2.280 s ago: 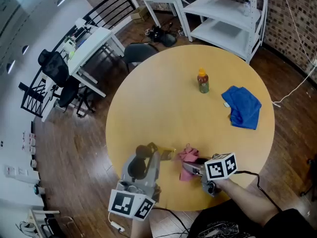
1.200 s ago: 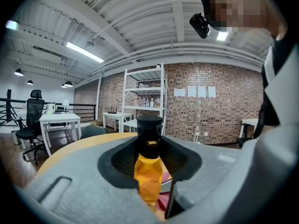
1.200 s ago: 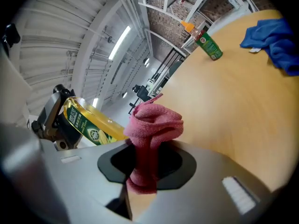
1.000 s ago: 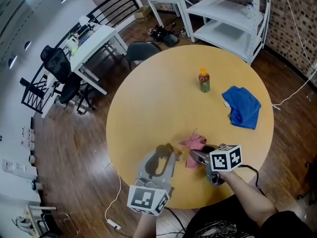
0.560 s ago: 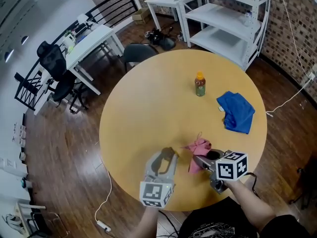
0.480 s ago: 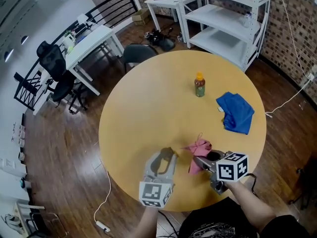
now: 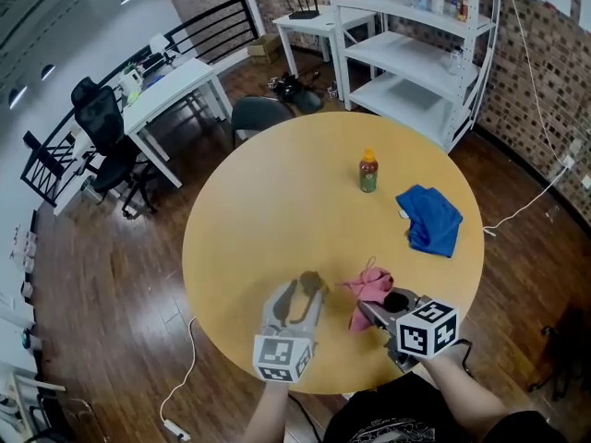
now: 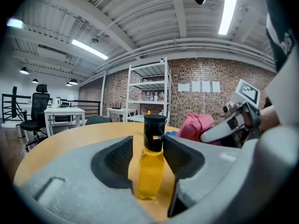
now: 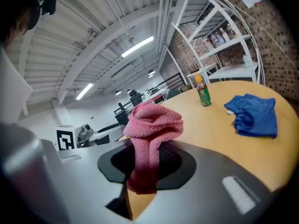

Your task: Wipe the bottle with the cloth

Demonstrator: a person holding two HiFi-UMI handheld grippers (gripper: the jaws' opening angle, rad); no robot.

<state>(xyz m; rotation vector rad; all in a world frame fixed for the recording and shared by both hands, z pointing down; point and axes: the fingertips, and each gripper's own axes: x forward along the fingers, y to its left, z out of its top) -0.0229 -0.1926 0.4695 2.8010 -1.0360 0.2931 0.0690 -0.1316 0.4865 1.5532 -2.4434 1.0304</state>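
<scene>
Blue cloth [image 7: 429,220]: crumpled on the desk [image 7: 277,220].
Orange-capped bottle [image 7: 368,173]: upright, near the blue cloth.
White shelving [image 7: 416,53]: beyond the desk.

one round table [image 7: 268,201] carries two bottles, a yellow bottle [image 8: 150,164] and a green bottle [image 7: 368,172], and two cloths, a pink cloth [image 7: 370,283] and a blue cloth [image 7: 430,219].

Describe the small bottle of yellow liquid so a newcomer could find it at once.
Start at the round wooden table and go to its near edge, where the grey left gripper stands with its jaws opening. The small clear bottle of yellow liquid stands upright between them. Its black cap sets it apart from the orange-capped, green-labelled bottle across the table.
</scene>
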